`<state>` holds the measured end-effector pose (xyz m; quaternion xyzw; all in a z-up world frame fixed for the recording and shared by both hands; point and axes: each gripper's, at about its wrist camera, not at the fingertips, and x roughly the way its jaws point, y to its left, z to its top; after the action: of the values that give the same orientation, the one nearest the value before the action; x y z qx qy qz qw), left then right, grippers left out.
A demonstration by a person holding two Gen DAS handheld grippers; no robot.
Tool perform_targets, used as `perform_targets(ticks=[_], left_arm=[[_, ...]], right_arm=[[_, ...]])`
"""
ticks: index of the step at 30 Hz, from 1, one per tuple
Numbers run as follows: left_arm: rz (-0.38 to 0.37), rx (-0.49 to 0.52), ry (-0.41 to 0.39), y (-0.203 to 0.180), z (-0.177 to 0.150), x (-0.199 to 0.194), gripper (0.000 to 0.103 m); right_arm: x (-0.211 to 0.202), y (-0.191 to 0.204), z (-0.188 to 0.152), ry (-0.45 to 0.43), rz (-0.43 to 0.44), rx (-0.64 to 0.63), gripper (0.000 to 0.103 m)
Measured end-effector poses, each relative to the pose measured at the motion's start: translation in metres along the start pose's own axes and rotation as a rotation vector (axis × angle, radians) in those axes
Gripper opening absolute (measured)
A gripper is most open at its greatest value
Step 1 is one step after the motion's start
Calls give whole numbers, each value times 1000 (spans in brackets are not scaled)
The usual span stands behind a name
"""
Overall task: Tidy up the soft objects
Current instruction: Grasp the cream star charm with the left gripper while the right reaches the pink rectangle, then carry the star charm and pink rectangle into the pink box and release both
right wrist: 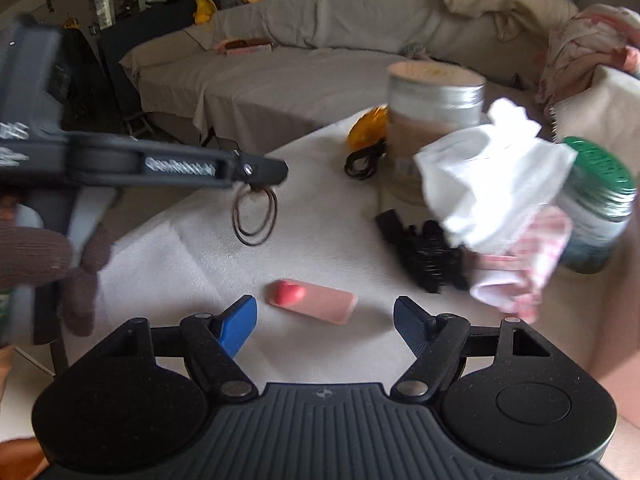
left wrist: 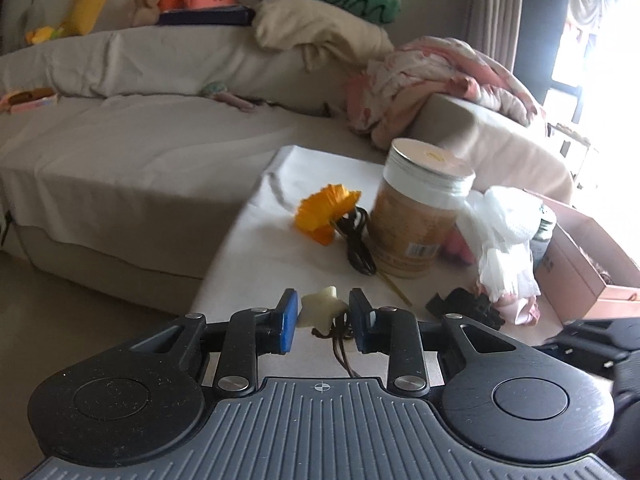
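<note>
My left gripper [left wrist: 324, 314] is shut on a cream star-shaped soft toy [left wrist: 322, 309] with brown cord loops hanging under it, held above the white-covered table [left wrist: 260, 248]. In the right wrist view the left gripper [right wrist: 276, 172] comes in from the left with the cord loops [right wrist: 254, 216] dangling. My right gripper [right wrist: 325, 322] is open and empty, just in front of a pink bar with a red heart [right wrist: 312, 300] lying on the table [right wrist: 180, 248].
On the table are an orange flower [left wrist: 326, 216], a black cable [left wrist: 358, 248], a tall jar [left wrist: 420, 208], crumpled white tissue [left wrist: 504, 240], a black clip [right wrist: 424, 256], a green-lidded jar [right wrist: 596, 208] and a pink box [left wrist: 588, 264]. A sofa [left wrist: 140, 152] with cushions stands behind.
</note>
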<state>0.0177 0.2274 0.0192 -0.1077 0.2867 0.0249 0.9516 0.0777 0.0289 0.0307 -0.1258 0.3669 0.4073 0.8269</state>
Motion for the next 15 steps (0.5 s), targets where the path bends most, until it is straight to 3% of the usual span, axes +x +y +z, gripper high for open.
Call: perform_targets(ticks=[3, 7, 11, 15], left_arm=[[6, -10, -4, 5, 0, -2, 32], [6, -25, 12, 8, -1, 1, 32], [-1, -23, 26, 6, -2, 4, 32], [-30, -31, 29, 1, 4, 4, 32]], right_arm=[[7, 11, -1, -22, -45, -32, 75], [4, 18, -4, -44, -51, -83, 51], [-6, 26, -13, -55, -58, -175, 51], [-23, 20, -6, -89, -48, -183, 51]])
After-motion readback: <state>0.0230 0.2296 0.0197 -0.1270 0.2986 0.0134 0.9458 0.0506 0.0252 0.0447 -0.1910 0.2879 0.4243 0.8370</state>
